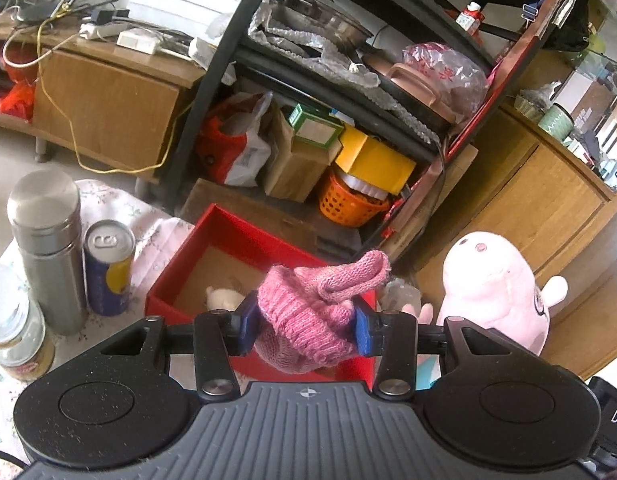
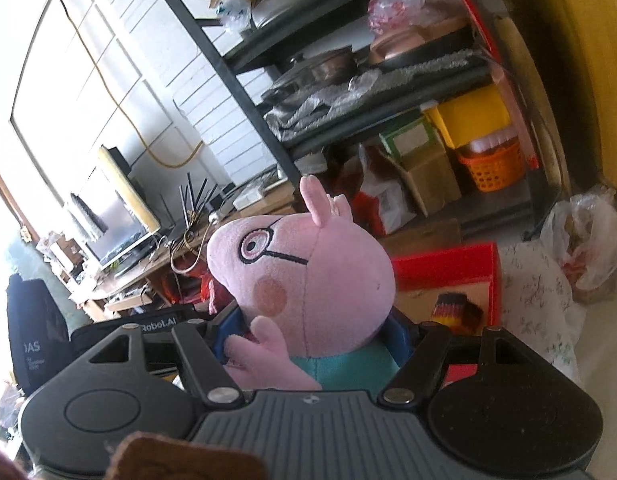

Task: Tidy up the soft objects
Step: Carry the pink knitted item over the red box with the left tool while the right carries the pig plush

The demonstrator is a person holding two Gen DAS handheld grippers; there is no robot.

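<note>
My left gripper (image 1: 304, 328) is shut on a pink knitted glove (image 1: 308, 312) and holds it above the near edge of an open red box (image 1: 228, 228). A small cream plush (image 1: 222, 298) lies inside the box. My right gripper (image 2: 314, 340) is shut on a pink pig plush (image 2: 308, 276) with glasses and a teal body, held upright to the left of the red box (image 2: 444, 266). A striped knitted item (image 2: 454, 312) lies in that box. The pig plush also shows in the left wrist view (image 1: 496, 288), to the right of the box.
A steel flask (image 1: 48, 248), a blue and yellow can (image 1: 108, 268) and a glass jar (image 1: 12, 324) stand on the floral cloth left of the box. A black shelf (image 1: 212, 92) full of pots, boxes and an orange basket (image 1: 348, 204) stands behind. A plastic bag (image 2: 584, 240) sits right.
</note>
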